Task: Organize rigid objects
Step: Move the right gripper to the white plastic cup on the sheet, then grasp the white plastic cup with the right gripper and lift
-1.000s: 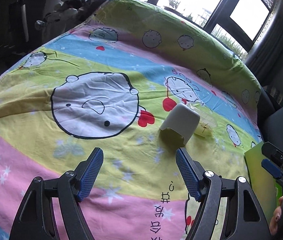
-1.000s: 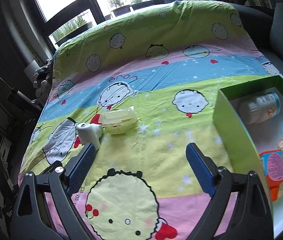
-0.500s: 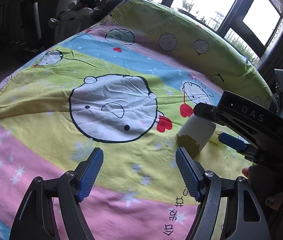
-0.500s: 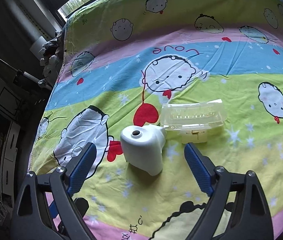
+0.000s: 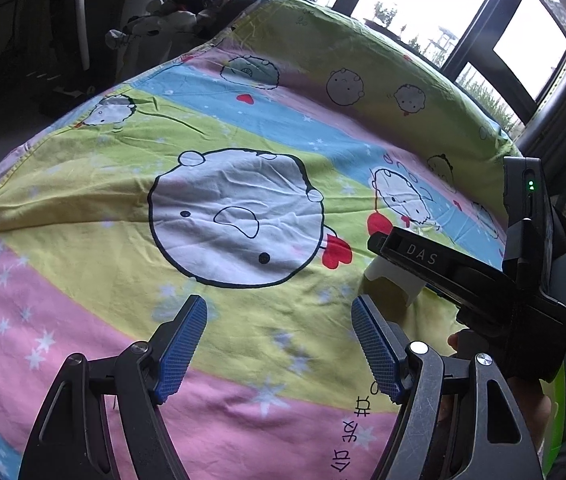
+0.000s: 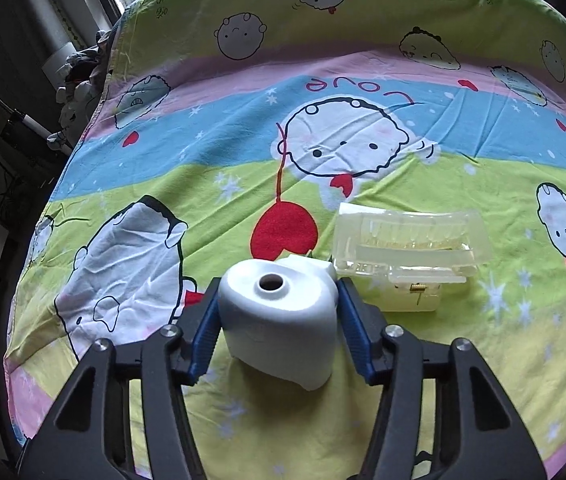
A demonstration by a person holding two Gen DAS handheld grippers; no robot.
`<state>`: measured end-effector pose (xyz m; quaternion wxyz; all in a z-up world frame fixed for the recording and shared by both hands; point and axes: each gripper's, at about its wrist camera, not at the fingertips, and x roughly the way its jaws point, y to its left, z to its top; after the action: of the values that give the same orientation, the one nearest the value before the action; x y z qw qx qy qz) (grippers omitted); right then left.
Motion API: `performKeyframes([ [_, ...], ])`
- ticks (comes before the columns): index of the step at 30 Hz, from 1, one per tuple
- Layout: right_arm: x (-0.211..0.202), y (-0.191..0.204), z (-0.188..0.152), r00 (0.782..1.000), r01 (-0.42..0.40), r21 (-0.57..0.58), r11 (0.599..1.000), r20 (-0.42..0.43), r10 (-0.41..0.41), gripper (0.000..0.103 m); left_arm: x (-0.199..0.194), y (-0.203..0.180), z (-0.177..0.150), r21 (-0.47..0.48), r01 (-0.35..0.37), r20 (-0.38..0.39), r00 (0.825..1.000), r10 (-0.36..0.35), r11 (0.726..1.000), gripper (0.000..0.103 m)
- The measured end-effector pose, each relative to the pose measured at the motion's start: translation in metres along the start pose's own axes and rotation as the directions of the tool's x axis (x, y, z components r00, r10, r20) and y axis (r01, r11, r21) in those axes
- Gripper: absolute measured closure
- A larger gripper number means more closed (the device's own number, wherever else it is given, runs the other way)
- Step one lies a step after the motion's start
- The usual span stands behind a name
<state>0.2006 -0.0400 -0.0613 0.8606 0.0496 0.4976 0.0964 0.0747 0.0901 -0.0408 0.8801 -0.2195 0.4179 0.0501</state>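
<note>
A white plastic holder (image 6: 279,320) with a round hole on top lies on the cartoon bedsheet (image 6: 363,80). My right gripper (image 6: 279,292) has it between its blue pads, which touch both its sides as the jaws are closing. In the left wrist view only a bit of the holder (image 5: 395,276) shows under the right gripper's black body (image 5: 483,292). A clear plastic box (image 6: 407,248) lies just to the right of the holder. My left gripper (image 5: 279,304) hovers open above the sheet, nothing between its fingers, to the left of the holder.
A strip of a green box (image 5: 559,400) shows at the right edge behind a person's hand (image 5: 531,404). Soft toys (image 5: 175,16) sit past the bed's far left corner. The bed drops off to dark floor on the left. Windows stand behind.
My right gripper came down and forward over the white holder and its jaws drew in from wide apart onto its sides. The left gripper barely shifted and stays open.
</note>
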Motion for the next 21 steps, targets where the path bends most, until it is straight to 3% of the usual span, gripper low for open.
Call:
performKeyframes([
  [9,-0.057,-0.024,-0.031,0.998,-0.049,-0.025,0.999,0.036,0.050,0.048,0.000,-0.008,-0.004,0.024,0.021,-0.009,1.000,-0.021,1.000,0.028],
  [16,-0.095,-0.059,-0.074,0.999,-0.014,-0.039,0.999,-0.031,0.013,0.048,0.001,-0.024,-0.014,0.064,0.067,-0.037,0.997,-0.065,0.996,0.028],
  [21,-0.097,-0.082,-0.098,0.999,0.005,-0.041,0.999,-0.035,-0.006,0.047,0.003,-0.040,-0.025,0.110,0.134,-0.075,0.989,-0.126,0.985,0.028],
])
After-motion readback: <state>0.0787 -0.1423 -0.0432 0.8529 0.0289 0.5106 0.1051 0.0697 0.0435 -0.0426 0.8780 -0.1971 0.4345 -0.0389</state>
